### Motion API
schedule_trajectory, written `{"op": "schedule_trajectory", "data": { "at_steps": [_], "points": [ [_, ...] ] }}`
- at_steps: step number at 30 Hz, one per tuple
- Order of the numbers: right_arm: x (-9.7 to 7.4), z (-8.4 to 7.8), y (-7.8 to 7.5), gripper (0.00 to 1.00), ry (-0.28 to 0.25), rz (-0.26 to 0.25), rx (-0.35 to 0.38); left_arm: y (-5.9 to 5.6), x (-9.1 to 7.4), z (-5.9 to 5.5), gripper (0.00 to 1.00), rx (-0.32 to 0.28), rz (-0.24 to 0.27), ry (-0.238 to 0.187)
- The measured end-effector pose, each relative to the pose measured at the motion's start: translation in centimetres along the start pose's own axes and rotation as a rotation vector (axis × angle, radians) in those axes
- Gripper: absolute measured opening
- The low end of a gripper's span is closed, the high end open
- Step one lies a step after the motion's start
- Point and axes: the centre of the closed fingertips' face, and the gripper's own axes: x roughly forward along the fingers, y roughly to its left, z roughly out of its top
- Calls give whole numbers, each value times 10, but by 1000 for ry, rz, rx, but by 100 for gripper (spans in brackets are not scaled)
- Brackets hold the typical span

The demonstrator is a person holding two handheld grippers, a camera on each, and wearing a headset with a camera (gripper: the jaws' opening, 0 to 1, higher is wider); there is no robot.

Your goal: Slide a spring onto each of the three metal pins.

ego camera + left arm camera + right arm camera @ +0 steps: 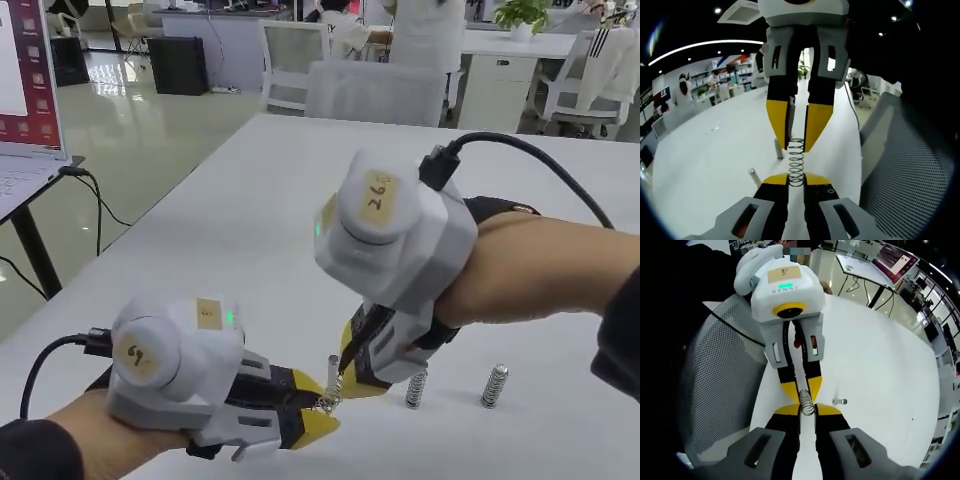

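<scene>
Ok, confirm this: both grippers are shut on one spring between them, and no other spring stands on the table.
Not quite. The left gripper and the right gripper are shut on one spring between them, but the head view shows a second spring and a third spring standing upright on the table.

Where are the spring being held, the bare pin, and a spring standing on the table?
held spring [796,165], left gripper view, middle coils.
bare pin [333,368], head view, upper shaft.
standing spring [494,385], head view, middle coils.
</scene>
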Motion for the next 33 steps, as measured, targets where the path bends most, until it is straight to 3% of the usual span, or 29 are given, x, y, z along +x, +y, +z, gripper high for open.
{"op": "schedule_trajectory", "data": {
  "at_steps": [5, 18, 33],
  "points": [
    [-2, 9, 0, 8, -20, -9, -12, -1, 0, 2, 3, -5, -4, -11],
    [0, 10, 2, 11, -24, 8, -6, 0, 0, 2, 2, -7, -6, -15],
    [14, 2, 2, 11, -11, 45, 23, 1, 0, 9, 2, 4, -1, -43]
  ]
}}
